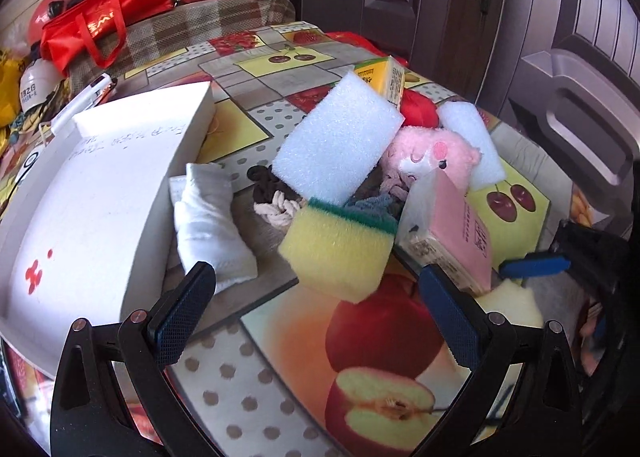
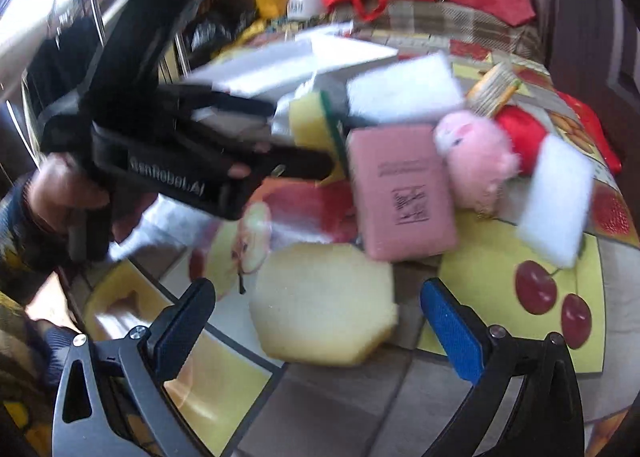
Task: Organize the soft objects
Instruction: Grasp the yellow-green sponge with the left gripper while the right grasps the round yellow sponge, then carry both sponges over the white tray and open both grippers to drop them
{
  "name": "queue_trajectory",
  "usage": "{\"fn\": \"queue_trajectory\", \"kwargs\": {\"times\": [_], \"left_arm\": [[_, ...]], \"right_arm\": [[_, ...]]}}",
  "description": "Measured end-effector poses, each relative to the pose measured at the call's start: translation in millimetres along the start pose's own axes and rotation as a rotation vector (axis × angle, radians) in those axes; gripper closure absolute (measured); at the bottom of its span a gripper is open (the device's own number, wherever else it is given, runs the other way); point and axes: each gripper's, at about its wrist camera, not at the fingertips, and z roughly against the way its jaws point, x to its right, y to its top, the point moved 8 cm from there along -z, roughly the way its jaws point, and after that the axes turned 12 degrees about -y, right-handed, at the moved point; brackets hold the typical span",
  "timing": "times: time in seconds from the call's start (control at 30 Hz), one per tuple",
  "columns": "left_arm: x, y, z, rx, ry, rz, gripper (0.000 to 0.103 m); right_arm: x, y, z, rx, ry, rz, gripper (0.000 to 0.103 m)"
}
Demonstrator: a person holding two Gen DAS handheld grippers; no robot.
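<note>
Red bag [image 1: 96, 23] on plaid cushion [image 1: 180, 29], perhaps a helmet [image 1: 38, 77].

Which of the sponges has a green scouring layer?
The yellow sponge in front of the left gripper; its far face is green. The two white foam blocks and the pale octagonal sponge are single-coloured.

The left gripper [image 1: 316, 305] is held low with its blue-padded fingers [image 1: 182, 311] spread wide, nothing between them. The right gripper [image 2: 318, 321] likewise stands with its jaws wide apart and empty, its picture blurred. In the right wrist view the left gripper appears from the side as a black body pointing rightward, gripped from below by the person's left hand [image 2: 66, 199], a patterned sleeve at the wrist.
</note>
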Motion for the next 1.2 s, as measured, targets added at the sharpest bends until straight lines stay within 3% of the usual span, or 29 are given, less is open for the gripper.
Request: {"fn": "queue_trajectory", "kwargs": {"times": [0.1,0.13,0.17,0.2,0.23,0.27,0.33,0.43,0.57,0.73,0.8,0.9,1.0,1.2], "left_arm": [[0,6,-6,0.005,0.011,-0.014,0.001],[1,8,-8,0.008,0.01,-0.022,0.005],[3,9,-10,0.011,0.004,-0.032,0.02],[3,10,-12,0.011,-0.005,-0.042,0.032],[5,9,-15,0.001,-0.011,-0.054,0.055],[4,6,-18,-0.015,-0.014,-0.055,0.062],[4,0,-23,-0.039,-0.029,-0.047,0.062],[6,7,-4,0.054,-0.044,-0.053,0.062],[6,8,23,0.167,0.008,-0.085,0.062],[-5,12,52,0.303,0.094,-0.055,0.062],[-11,11,63,0.354,0.139,-0.029,0.062],[-20,10,78,0.407,0.214,-0.021,0.062],[-32,8,86,0.426,0.249,0.01,0.062],[-57,0,98,0.452,0.304,0.084,0.062]], "right_arm": [[1,-3,-11,-0.014,-0.073,0.041,0.001],[3,-3,-11,-0.012,-0.081,0.04,0.006],[3,-3,-10,-0.006,-0.076,0.034,0.011],[5,-1,-10,-0.001,-0.083,0.038,0.023],[6,-1,-7,0.006,-0.078,0.046,0.038],[5,-2,-5,0.004,-0.066,0.049,0.039],[5,-4,-1,-0.003,-0.038,0.049,0.042],[0,-1,17,0.045,0.012,0.036,0.043],[14,23,49,0.224,0.041,-0.065,0.042],[40,50,80,0.535,-0.104,-0.266,0.04],[48,58,80,0.595,-0.182,-0.325,0.04],[58,69,66,0.606,-0.239,-0.393,0.04],[59,70,66,0.616,-0.242,-0.432,0.04],[46,74,70,0.625,-0.267,-0.389,0.039]]}}
